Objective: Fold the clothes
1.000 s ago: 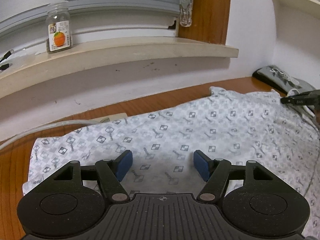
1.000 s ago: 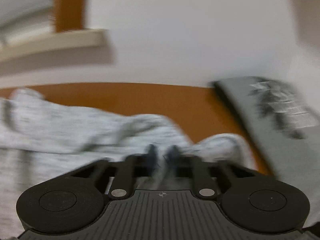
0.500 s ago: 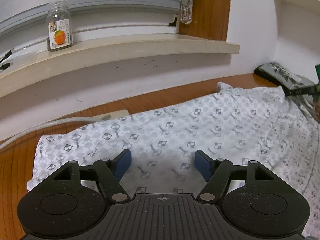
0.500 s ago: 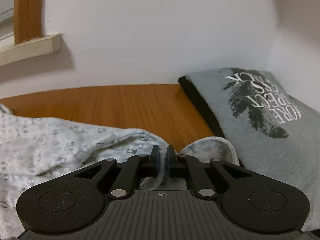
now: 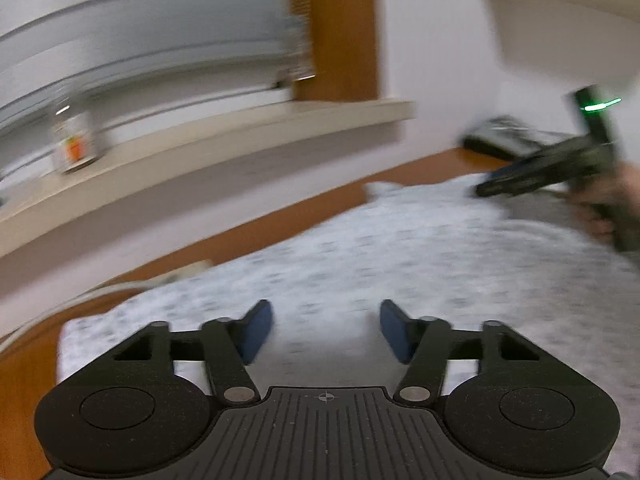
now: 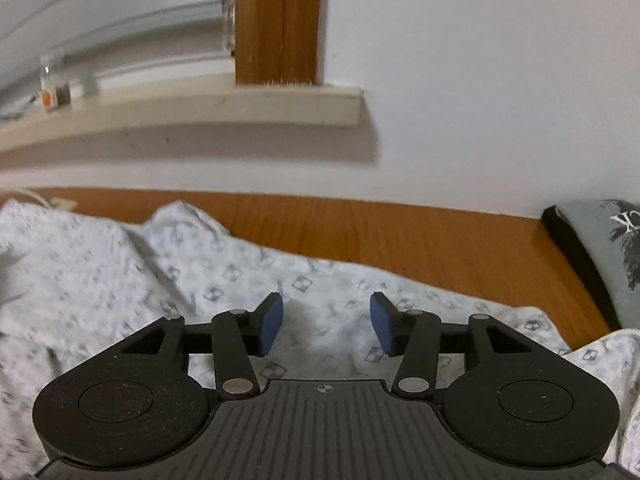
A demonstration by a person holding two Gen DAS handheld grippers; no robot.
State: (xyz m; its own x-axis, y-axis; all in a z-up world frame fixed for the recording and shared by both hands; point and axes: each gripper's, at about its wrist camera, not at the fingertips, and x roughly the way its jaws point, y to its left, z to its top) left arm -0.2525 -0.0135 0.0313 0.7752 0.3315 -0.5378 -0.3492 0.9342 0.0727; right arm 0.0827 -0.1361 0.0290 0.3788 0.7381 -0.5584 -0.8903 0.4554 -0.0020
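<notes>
Over the patterned garment [image 6: 120, 264], both the left gripper [image 5: 326, 328] and right gripper [image 6: 326, 326] spread, empty; only the right view sharp.

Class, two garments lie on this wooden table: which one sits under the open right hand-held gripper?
The white patterned garment, spread beneath the right hand-held gripper. The grey printed one lies folded at the far right.

The patterned garment [image 6: 224, 280] is thin, matt woven cloth, softly creased. The worktop [image 6: 400, 232] is smooth, grained wood with a low sheen. Both claws [image 6: 326, 326] [image 5: 326, 332] are matt black textured plastic with blue pads [image 6: 271, 322], seemingly rubbery.
</notes>
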